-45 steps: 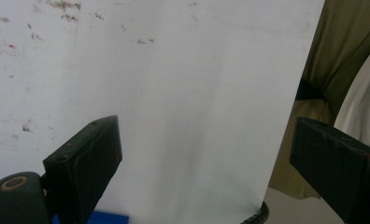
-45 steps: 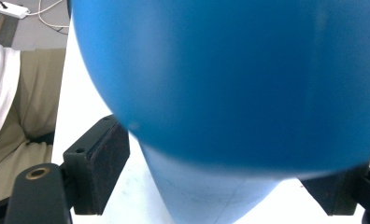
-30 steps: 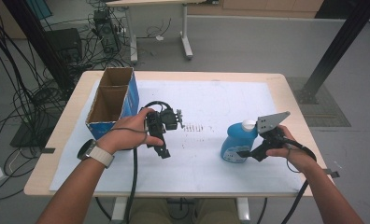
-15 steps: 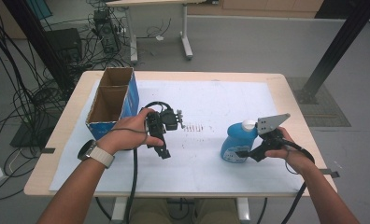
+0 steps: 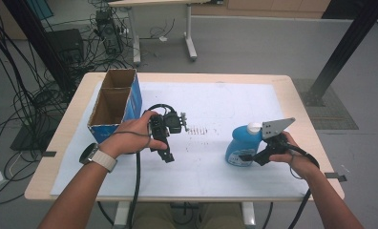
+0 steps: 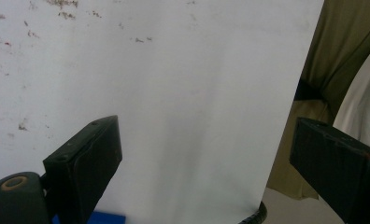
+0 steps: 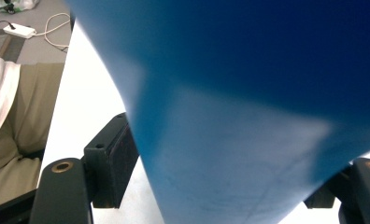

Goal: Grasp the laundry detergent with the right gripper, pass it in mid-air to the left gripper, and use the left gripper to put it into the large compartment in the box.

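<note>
A blue bottle with a white cap stands on the white sheet at the table's right. My right gripper reaches it from the right at its lower body, and its jaws have just been closing with the bottle between them. In the right gripper view the left pad lies against the bottle's side, while the other pad is hidden behind the bulge. My left gripper hangs over the sheet near the middle, held in the person's left hand. Its jaws stand wide open over bare white paper.
An open blue cardboard box with two compartments stands at the table's left. The white sheet covers most of the tabletop, with faint dark marks near its middle. Cables trail from both grippers toward the front edge.
The right gripper has edged slightly in toward the blue bottle. The left hand and its gripper have kept still.
</note>
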The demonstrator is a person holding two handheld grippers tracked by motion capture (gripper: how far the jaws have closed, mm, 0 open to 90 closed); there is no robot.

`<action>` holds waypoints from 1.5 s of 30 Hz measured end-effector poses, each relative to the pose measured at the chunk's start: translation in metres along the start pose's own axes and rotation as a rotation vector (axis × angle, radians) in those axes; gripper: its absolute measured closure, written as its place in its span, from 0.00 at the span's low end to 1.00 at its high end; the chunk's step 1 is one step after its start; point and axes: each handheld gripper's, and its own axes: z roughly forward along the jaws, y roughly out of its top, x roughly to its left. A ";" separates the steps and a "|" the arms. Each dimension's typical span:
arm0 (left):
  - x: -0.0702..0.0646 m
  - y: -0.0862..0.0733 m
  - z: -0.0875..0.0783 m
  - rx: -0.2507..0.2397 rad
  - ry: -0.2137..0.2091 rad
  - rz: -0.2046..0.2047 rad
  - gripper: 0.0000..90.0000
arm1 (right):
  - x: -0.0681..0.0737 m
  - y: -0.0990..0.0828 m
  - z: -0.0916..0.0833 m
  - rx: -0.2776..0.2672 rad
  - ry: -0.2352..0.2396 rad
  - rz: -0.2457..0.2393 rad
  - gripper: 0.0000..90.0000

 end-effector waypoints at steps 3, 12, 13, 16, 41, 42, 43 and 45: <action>0.000 0.000 0.000 -0.002 0.000 -0.005 0.11 | 0.000 -0.001 0.000 -0.008 0.000 -0.004 0.31; 0.000 0.000 0.000 0.001 0.002 -0.002 0.11 | -0.002 -0.002 0.003 -0.028 -0.001 -0.001 0.34; 0.000 0.000 0.000 0.002 0.001 -0.002 0.11 | -0.002 -0.002 0.003 -0.029 0.000 -0.001 0.34; -0.001 -0.001 0.001 -0.001 0.000 -0.008 0.11 | -0.002 -0.003 0.003 -0.030 0.000 -0.002 0.35; -0.001 -0.001 0.001 -0.002 -0.001 -0.010 0.11 | -0.004 -0.007 0.005 -0.071 0.016 0.009 0.47; -0.001 -0.001 0.001 -0.003 -0.001 -0.010 0.11 | -0.004 -0.007 0.005 -0.071 0.016 0.009 0.47; -0.001 -0.001 0.001 -0.001 0.000 -0.007 0.11 | -0.004 -0.007 0.005 -0.071 0.018 0.008 0.47; -0.001 -0.001 0.001 -0.002 -0.001 -0.008 0.11 | -0.004 -0.008 0.005 -0.072 0.021 0.010 0.47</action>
